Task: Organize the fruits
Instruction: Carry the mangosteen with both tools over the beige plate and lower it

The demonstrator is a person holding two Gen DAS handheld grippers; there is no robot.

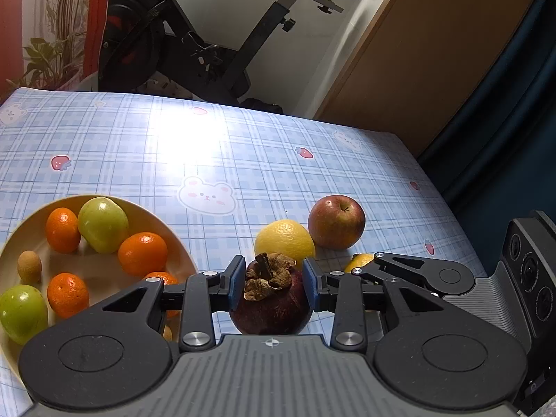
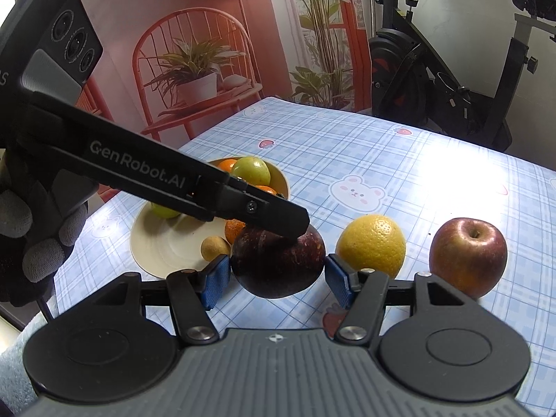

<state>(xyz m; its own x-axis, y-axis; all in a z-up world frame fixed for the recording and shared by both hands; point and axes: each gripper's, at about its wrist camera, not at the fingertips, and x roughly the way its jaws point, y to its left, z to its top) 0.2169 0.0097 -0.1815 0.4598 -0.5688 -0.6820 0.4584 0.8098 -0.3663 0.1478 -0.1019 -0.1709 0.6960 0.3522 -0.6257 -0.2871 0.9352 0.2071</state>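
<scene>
While the left gripper (image 1: 272,283) pinches the mangosteen (image 1: 271,307), the right gripper (image 2: 278,279) stands spread beside it. Lemon (image 2: 372,245) and apple (image 2: 467,255) sit near.

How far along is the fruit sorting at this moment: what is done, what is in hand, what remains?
Done: several oranges and green fruits already lie in the cream round plate. In hand: the left gripper is shut on the dark purple mangosteen; the right gripper flanks it with pads apart from it. Left: the yellow lemon and red apple sit on the blue checked tablecloth.
</scene>
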